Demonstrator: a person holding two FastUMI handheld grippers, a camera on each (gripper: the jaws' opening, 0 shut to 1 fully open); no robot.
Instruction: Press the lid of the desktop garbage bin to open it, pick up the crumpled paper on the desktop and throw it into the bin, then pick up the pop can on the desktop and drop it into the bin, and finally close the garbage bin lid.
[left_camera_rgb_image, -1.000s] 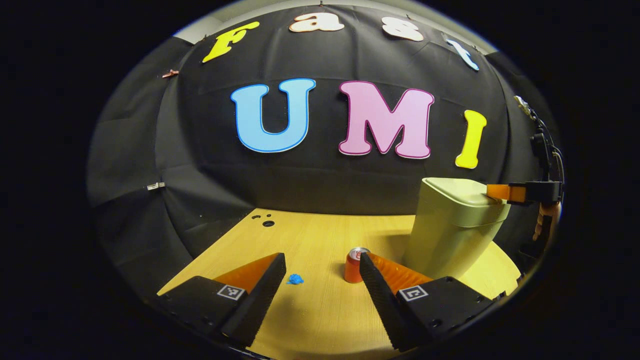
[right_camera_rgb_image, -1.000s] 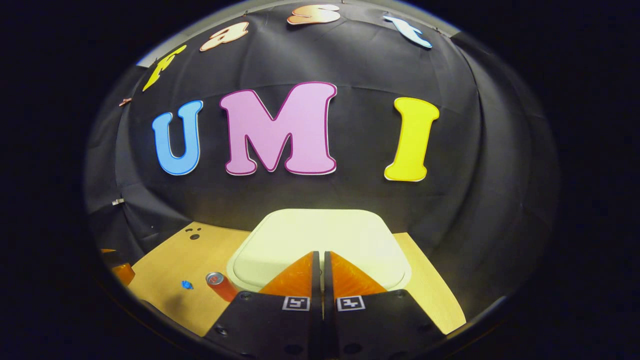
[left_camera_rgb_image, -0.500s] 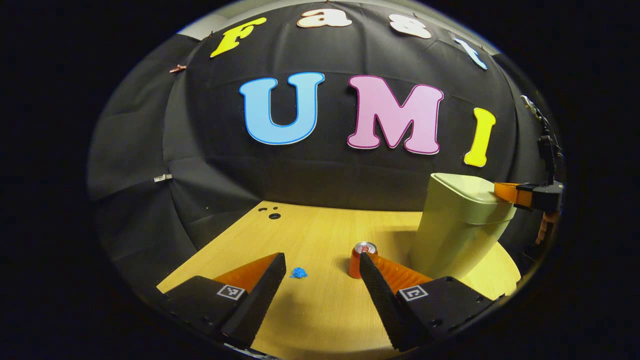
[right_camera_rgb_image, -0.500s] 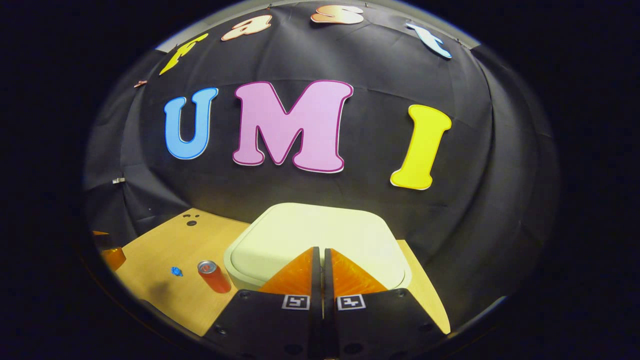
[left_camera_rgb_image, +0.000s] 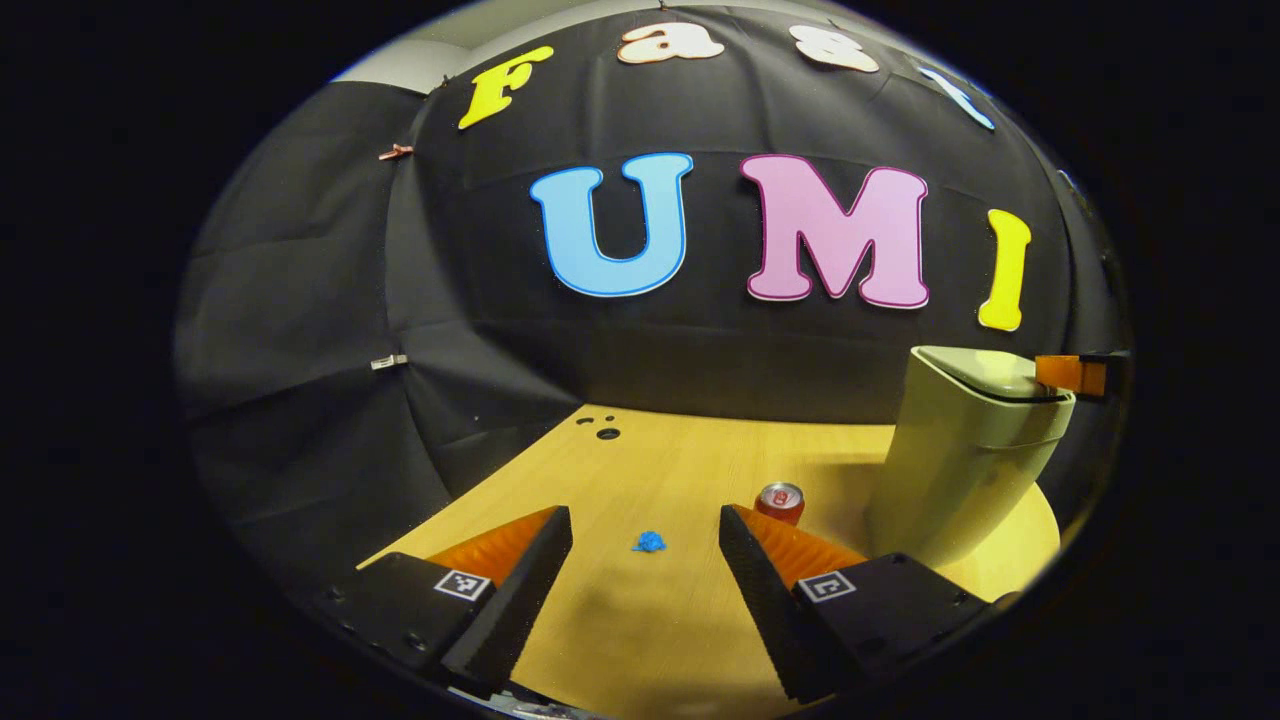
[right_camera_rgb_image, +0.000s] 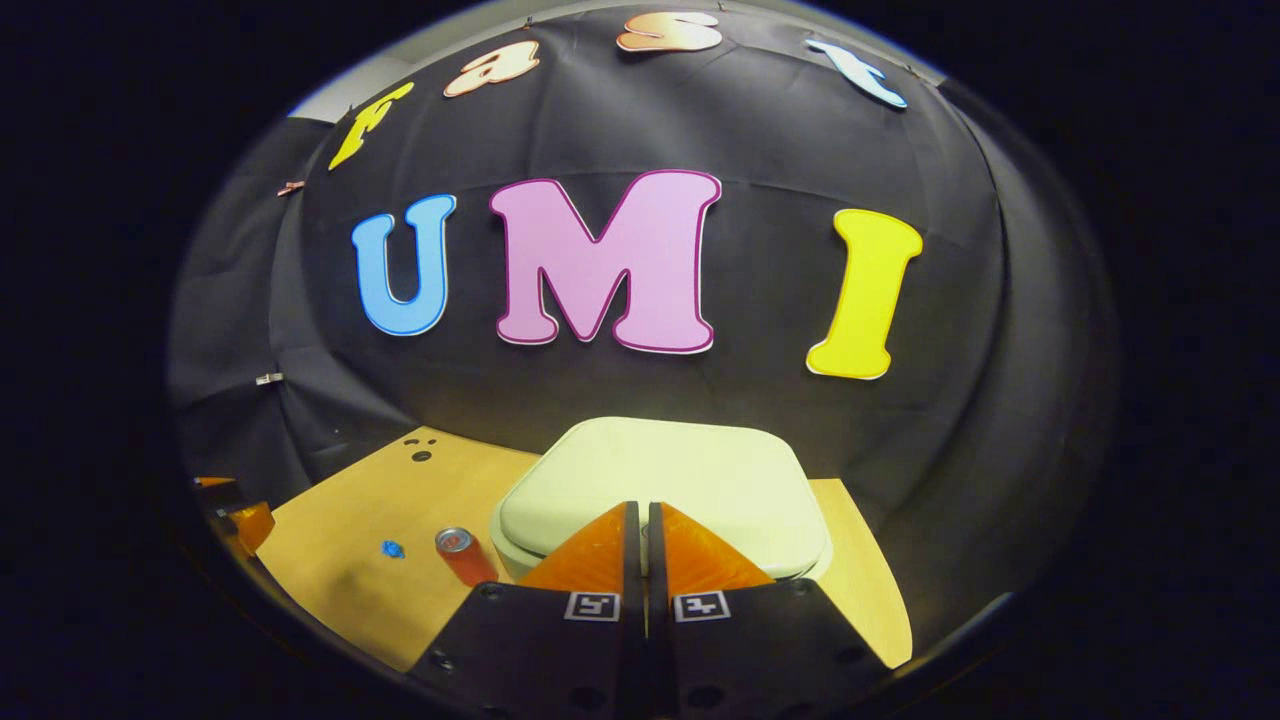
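the left gripper (left_camera_rgb_image: 645, 560) hangs low over the wooden worktop (left_camera_rgb_image: 640, 470), jaws spread. just beyond lies a small blue crumpled paper (left_camera_rgb_image: 649, 542), then an upright red pop can (left_camera_rgb_image: 781, 501). farther right stands the pale green bin (left_camera_rgb_image: 960, 450), lid (right_camera_rgb_image: 665, 480) slightly lifted; the right gripper (right_camera_rgb_image: 637, 520), jaws pressed together, sits over its near edge.

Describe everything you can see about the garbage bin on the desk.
The garbage bin is a pale green-cream, plastic-looking tub that narrows slightly toward its base and stands upright on the right part of the wooden desk, near the black cloth wall. Its rounded-rectangular lid sits tilted, with a dark gap under one edge. The right gripper, fingers together, rests over the lid's near edge. The pop can stands just beside the bin, apart from it.
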